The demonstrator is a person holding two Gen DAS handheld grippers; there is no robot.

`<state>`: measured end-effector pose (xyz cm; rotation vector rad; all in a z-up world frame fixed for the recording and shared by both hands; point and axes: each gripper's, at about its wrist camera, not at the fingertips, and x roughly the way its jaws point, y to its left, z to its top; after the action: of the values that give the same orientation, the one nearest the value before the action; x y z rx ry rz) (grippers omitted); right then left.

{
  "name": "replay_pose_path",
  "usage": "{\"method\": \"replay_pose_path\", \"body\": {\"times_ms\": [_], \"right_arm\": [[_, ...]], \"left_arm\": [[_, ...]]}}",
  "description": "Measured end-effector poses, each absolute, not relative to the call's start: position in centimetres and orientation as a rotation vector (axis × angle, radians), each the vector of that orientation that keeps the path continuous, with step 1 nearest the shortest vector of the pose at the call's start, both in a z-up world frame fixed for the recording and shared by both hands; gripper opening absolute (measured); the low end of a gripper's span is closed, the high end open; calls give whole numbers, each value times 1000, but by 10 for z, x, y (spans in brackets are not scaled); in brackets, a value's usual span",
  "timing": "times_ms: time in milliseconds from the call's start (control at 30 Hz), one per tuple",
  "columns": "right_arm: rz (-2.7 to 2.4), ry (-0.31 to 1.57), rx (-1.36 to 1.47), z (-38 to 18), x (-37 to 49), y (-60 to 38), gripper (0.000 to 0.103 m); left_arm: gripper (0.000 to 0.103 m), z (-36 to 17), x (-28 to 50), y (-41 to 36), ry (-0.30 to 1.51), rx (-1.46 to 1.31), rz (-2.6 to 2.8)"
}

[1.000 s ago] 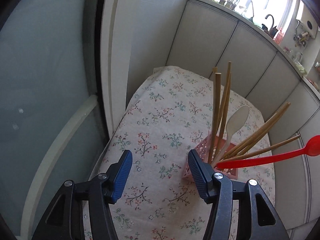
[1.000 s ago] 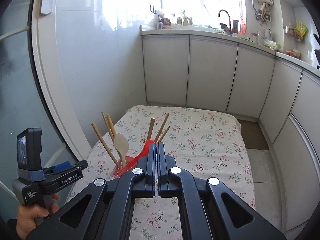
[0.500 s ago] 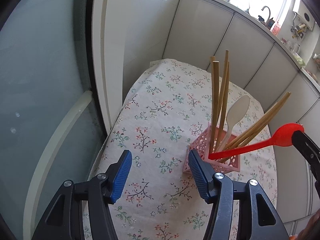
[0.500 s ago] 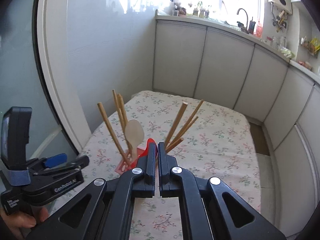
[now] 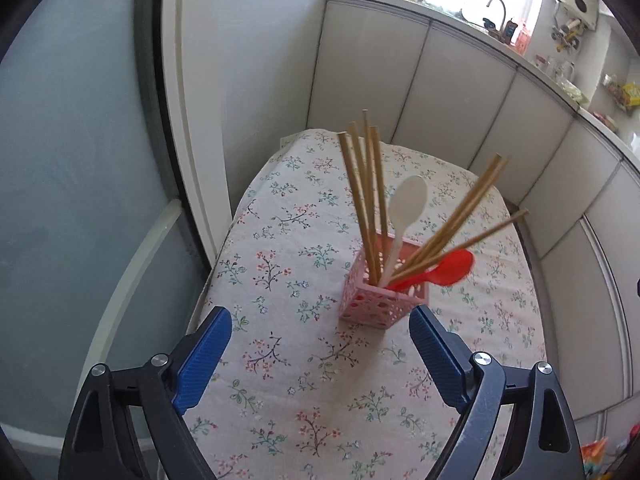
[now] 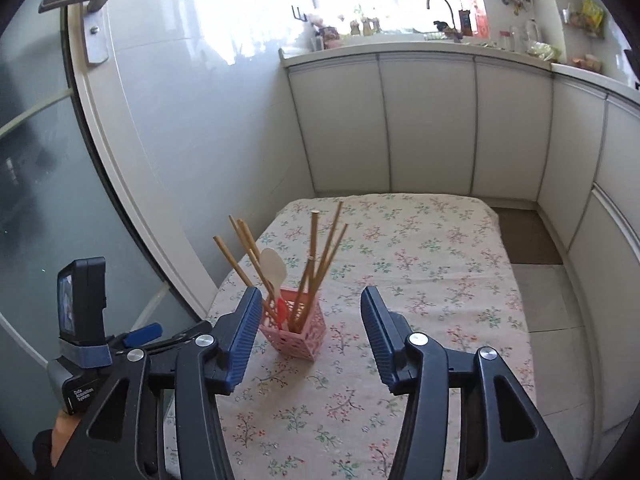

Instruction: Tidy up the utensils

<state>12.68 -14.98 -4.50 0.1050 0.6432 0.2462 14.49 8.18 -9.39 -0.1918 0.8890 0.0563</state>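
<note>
A small pink plastic basket with holes in its sides [image 5: 382, 304] stands on the table with the flowery cloth [image 5: 280, 380]. It sits toward the left side of the table, near the frosted glass door [image 6: 36, 184].

Many things stick up out of the basket. A bunch of long brown wooden chopsticks [image 5: 366, 196] leans toward 12 o'clock. More wooden chopsticks [image 5: 464, 216] lean out toward 2 o'clock. A cream plastic spoon [image 5: 406, 208] stands between the two bunches, with its round end up. A red plastic spoon [image 5: 448, 268] also sits in the basket. Its round end hangs low over the rim, toward 3 o'clock. Nothing is holding it.

The left claw with blue pads [image 5: 320, 356] is open wide. It holds nothing. The basket is just ahead of it, at 12 o'clock, and not touching it.

The right claw with blue pads [image 6: 308, 340] is open wide too, and it is empty. In its view the basket [image 6: 298, 334] shows between its two fingers, closer to the left one. I cannot tell if that finger touches the basket.

From the right claw's camera, the left claw tool [image 6: 136, 338] is at 9 o'clock, held in a hand [image 6: 66, 428] low down at 8 o'clock.

Behind the table are white cupboard doors [image 6: 428, 124] and a sunny window with a tap [image 6: 440, 2].
</note>
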Motion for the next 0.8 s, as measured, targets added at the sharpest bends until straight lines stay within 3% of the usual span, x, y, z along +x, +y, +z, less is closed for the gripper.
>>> {"method": "replay_pose_path", "body": {"times_ms": [100, 233, 467, 800], "right_arm": [[174, 639, 110, -34, 92, -174, 80], [65, 630, 104, -22, 48, -198, 103], [-67, 656, 92, -20, -6, -224, 103], [-87, 676, 101, -24, -26, -239, 103]], "left_arm": [[102, -78, 114, 58, 872, -122, 33], [103, -48, 63, 36, 771, -81, 22], [103, -14, 4, 9, 667, -17, 13], [103, -7, -15, -11, 648, 25, -4]]}}
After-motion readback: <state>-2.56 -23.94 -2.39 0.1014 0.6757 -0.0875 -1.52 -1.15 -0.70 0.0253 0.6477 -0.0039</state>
